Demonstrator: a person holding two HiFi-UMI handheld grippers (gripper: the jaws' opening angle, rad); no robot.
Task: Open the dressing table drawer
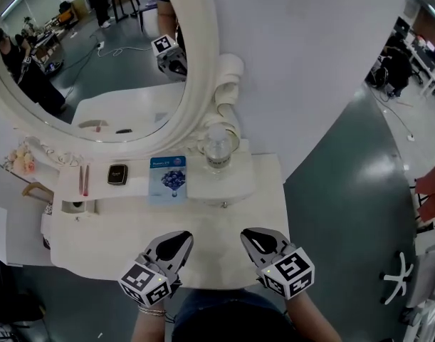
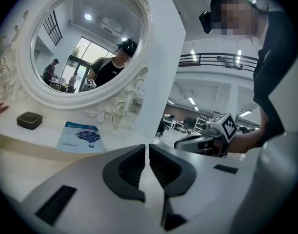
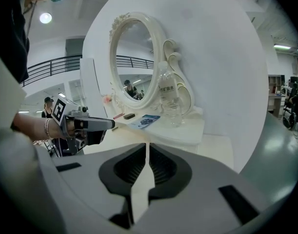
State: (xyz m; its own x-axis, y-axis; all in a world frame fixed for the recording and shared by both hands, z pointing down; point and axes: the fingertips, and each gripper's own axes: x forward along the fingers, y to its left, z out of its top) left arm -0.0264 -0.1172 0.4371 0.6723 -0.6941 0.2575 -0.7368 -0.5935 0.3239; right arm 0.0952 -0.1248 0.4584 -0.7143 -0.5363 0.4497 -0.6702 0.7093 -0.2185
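Two hand-held grippers sit side by side over the front part of the white dressing table, both pointing toward its raised rear tier.

The left gripper has its fingers pressed together with nothing between them, as its own view confirms. Ahead of these fingertips and well to their left, a pink stick lies on the tier. Just right of the stick is a small black case. Almost straight ahead of the left fingertips lies a blue leaflet, flat on the tier. Behind these items stands the oval mirror in its white frame.

Between the two pairs of fingertips and further ahead, a clear bottle stands upright at the foot of the mirror frame.

The drawer cannot be clearly made out. The only cue is a small dark knob on the tier's front face, ahead of the right fingertips and slightly to their left, well apart from both grippers.

The right gripper also has its fingers closed on each other and empty.
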